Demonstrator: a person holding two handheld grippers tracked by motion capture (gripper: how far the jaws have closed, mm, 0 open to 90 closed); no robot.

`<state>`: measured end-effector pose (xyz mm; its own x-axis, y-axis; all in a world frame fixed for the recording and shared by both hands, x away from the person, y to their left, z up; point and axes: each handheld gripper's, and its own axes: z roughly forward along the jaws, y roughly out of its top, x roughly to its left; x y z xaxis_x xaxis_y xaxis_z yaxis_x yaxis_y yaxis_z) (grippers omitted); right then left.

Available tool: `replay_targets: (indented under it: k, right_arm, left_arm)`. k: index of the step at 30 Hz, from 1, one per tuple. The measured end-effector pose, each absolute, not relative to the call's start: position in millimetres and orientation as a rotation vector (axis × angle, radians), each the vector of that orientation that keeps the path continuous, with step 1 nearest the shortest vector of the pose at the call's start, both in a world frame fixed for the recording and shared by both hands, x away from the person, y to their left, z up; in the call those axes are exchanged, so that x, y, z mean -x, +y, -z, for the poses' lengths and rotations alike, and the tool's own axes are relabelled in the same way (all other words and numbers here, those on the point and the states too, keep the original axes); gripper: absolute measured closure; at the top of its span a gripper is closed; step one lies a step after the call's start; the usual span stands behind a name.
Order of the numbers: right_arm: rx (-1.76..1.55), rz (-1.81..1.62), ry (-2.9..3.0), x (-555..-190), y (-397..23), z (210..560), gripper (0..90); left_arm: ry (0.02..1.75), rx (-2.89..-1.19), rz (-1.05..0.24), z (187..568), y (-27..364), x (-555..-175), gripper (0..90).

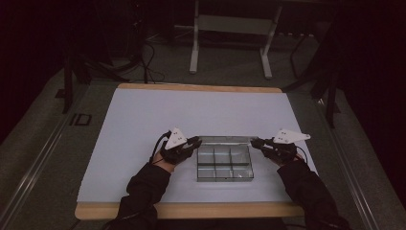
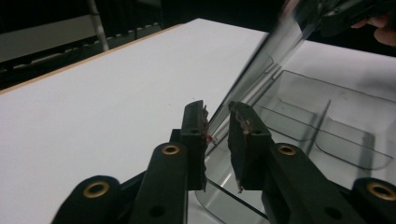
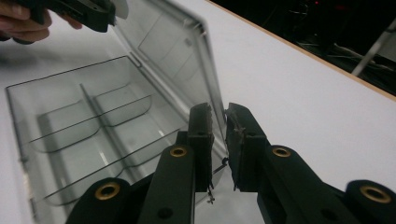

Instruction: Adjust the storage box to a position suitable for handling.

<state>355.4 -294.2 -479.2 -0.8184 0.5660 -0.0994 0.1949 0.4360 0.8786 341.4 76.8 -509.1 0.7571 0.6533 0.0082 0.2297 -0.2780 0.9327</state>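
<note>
A clear plastic compartment box [image 1: 224, 165] lies open on the white table top, near the front. Its lid [image 1: 225, 139] stands raised along the far side. My left gripper [image 1: 197, 142] is at the lid's left end and my right gripper [image 1: 253, 142] at its right end. In the left gripper view the jaws [image 2: 217, 114] close on the lid's edge [image 2: 261, 65], with the box's dividers [image 2: 327, 126] beyond. In the right gripper view the jaws [image 3: 218, 114] grip the other end of the lid [image 3: 177, 51] above the empty compartments [image 3: 70, 107].
The white sheet [image 1: 158, 115] covers a wooden table with a bare edge at the front [image 1: 191, 210]. A white-legged desk frame [image 1: 194, 48] stands on the dark floor behind. Open white surface lies left, right and behind the box.
</note>
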Motion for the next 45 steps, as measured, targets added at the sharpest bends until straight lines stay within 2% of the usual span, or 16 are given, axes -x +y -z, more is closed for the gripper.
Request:
replay_targets:
  k: [17,27,34,37,41,42,45]
  right_arm:
    - [-0.718,-1.294,2.278,-377,-283,477,79.3]
    - [-0.781,-1.262,2.276,-389,-278,479,77.6]
    - [-0.826,-1.215,2.295,-397,-271,485,73.5]
    - [-0.854,-1.203,2.306,-399,-269,489,71.2]
    - [-0.886,-1.195,2.321,-402,-268,493,70.0]
    - [-0.905,-1.182,2.338,-403,-267,495,67.7]
    - [-0.932,-1.172,2.349,-404,-266,497,66.3]
  left_arm:
    - [0.768,-1.79,-0.474,513,73,-357,81.9]
    - [0.803,-1.783,-0.416,516,74,-371,81.3]
    - [0.814,-1.792,-0.372,519,73,-380,74.7]
    - [0.832,-1.792,-0.359,520,73,-383,74.5]
    - [0.847,-1.786,-0.321,522,72,-386,70.2]
    - [0.871,-1.785,-0.272,524,72,-390,67.3]
    - [0.884,-1.811,-0.26,528,69,-392,65.9]
